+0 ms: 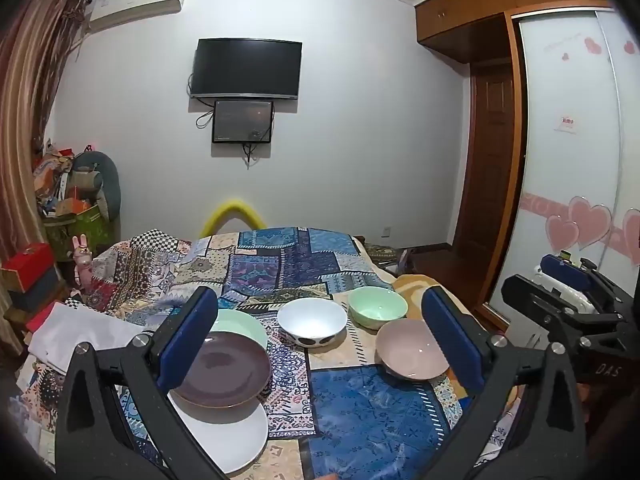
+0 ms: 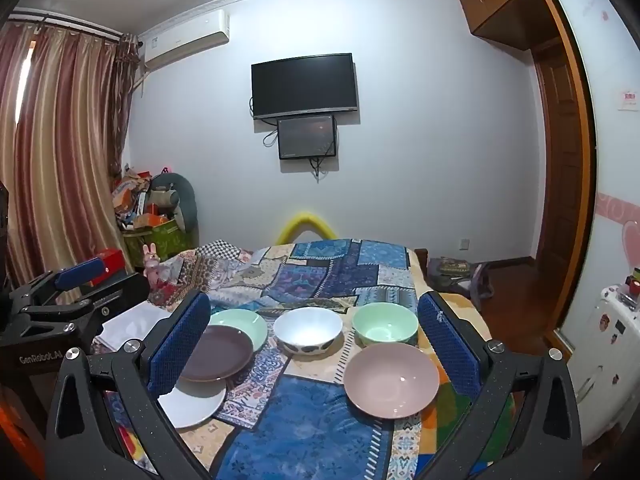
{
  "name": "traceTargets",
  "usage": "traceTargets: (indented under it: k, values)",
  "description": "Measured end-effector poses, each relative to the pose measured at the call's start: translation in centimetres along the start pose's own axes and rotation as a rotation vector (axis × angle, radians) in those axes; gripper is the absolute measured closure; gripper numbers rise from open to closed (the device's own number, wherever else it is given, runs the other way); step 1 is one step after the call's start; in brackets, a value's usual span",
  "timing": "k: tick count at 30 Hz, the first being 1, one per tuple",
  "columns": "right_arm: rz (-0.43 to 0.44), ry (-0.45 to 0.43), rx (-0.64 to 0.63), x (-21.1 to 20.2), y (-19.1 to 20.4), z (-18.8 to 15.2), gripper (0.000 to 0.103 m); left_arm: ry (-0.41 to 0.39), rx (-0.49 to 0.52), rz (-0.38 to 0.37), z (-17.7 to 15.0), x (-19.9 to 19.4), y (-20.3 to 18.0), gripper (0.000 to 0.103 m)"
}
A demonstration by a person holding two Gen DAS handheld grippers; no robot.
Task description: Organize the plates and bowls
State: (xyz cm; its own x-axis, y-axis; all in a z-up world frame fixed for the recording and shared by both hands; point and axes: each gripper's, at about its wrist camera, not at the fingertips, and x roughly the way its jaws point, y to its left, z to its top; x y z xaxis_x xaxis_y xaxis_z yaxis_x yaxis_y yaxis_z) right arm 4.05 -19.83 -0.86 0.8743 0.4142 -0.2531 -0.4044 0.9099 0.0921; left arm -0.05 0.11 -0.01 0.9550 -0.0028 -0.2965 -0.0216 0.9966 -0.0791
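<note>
Right wrist: right gripper (image 2: 312,344) wide, empty | left gripper (image 1: 320,344) wide, empty | plates, bowls on patchwork cloth (image 2: 320,412)

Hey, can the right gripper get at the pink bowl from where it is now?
Probably yes. The right gripper is open and empty, and the pink bowl sits alone on the patchwork cloth just ahead, apart from the green bowl behind it. Nothing stands between.

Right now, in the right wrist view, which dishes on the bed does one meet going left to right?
White plate → purple plate → white spotted bowl → pink bowl. The two green dishes overlap these in left-right position, so they are omitted.
</note>
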Motion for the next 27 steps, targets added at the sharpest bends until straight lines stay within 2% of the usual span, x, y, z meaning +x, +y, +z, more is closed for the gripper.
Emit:
traceTargets:
  k: [8,9,16,27]
  values:
    - [0.001,0.000,0.005,0.1,0.4,0.3,0.000,0.008,0.008,0.029,0.2,0.5,0.4,0.000]
    - [0.003,-0.001,0.006,0.1,0.3,0.3,0.000,-0.016,0.025,0.009,0.0,0.1,-0.5,0.000]
    - [0.004,-0.003,0.008,-0.2,0.5,0.5,0.000,-0.014,0.030,0.019,-0.3,0.4,-1.6,0.000]
    - [0.004,-0.003,0.009,-0.2,0.6,0.6,0.000,-0.012,0.026,0.012,-0.1,-0.2,-0.4,0.000]
